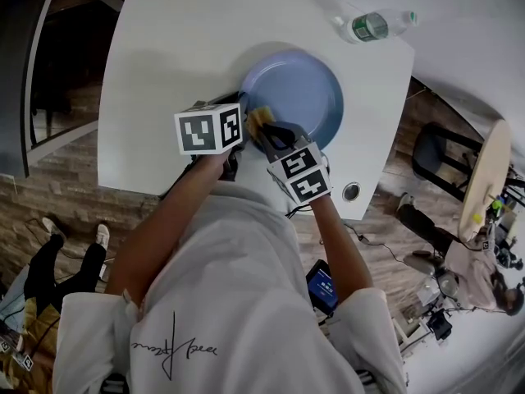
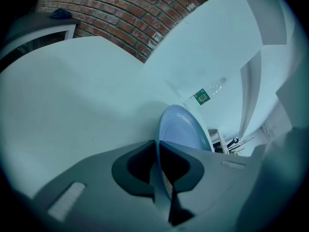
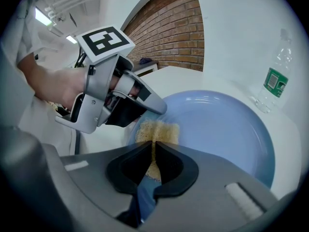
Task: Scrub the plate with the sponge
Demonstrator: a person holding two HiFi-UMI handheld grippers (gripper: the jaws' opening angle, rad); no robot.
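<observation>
A light blue plate (image 1: 302, 89) lies on the white table (image 1: 176, 48). My left gripper (image 1: 244, 110) is shut on the plate's left rim; in the left gripper view the plate's edge (image 2: 179, 125) runs straight between the jaws of that gripper (image 2: 157, 152). My right gripper (image 1: 267, 131) is shut on a yellow sponge (image 1: 258, 120) that rests on the plate's near left part. In the right gripper view the sponge (image 3: 157, 131) sticks out from between the jaws (image 3: 153, 151) onto the plate (image 3: 227, 129), just below the left gripper (image 3: 155, 108) clamped on the rim.
A clear water bottle with a green label (image 1: 373, 25) lies at the table's far right corner, beyond the plate. A round cable hole (image 1: 351, 191) sits near the table's front right edge. Right of the table are a wooden round table (image 1: 482, 175) and a black stool.
</observation>
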